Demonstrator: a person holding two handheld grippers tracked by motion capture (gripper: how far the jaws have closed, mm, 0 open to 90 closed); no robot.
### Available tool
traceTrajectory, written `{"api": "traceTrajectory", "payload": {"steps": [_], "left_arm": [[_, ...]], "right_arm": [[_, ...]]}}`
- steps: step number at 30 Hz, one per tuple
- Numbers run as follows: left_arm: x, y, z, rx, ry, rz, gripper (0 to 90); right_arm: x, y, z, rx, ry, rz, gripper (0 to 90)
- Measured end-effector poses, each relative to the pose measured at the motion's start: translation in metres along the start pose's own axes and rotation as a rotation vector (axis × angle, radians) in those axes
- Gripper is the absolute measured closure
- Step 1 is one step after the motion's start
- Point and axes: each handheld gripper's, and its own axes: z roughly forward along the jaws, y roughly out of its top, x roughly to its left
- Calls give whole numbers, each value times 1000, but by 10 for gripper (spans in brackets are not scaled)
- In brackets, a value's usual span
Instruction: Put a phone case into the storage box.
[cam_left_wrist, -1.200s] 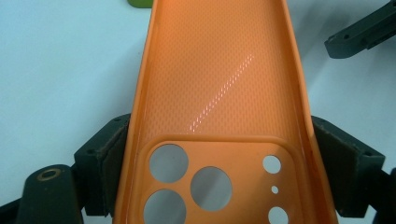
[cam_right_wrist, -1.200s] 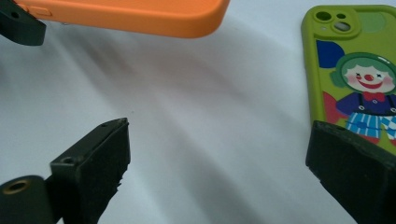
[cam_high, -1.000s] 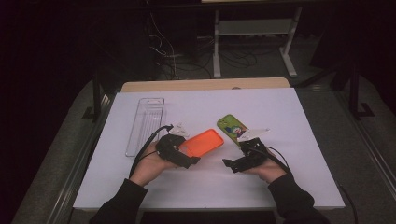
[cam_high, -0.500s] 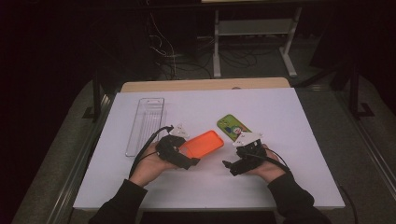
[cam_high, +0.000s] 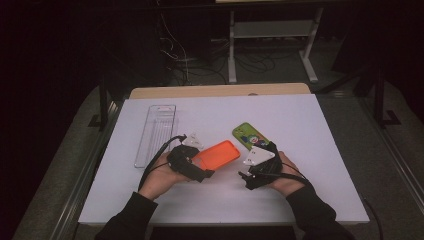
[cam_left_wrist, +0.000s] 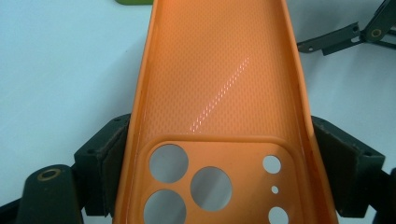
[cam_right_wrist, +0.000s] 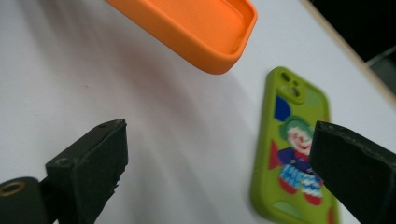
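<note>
— Inspector: What was the left hand's pose?

— Assistant: The left hand (cam_high: 162, 175) came in from the lower left of the high view, forearm angled up and right. Its left gripper (cam_high: 200, 167) was clamped on the camera-hole end of the orange phone case (cam_high: 217, 154), one pad against each long side, at frame centre.

— Inspector: And the right?

— Assistant: The right hand (cam_high: 282, 175) entered from the lower right, angled up and left. The right gripper (cam_right_wrist: 219, 158) stood wide apart, holding nothing, over the white table (cam_high: 300, 120), with the green phone case (cam_right_wrist: 294, 144) lying flat near its right-hand jaw.
</note>
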Motion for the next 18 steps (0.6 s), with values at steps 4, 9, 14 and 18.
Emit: {"api": "traceTrajectory", "payload": {"steps": [4, 9, 14, 18], "left_arm": [[-1, 0, 1, -12, 1, -15, 156], [1, 0, 0, 8, -1, 15, 156], [0, 1, 0, 4, 1, 14, 156], [-1, 1, 1, -10, 0, 3, 156]], "right_arm": [[4, 2, -1, -3, -31, -61, 39], [8, 4, 0, 1, -69, -118, 38], [11, 5, -2, -9, -108, -184, 38], [13, 7, -3, -2, -142, -278, 39]]}}
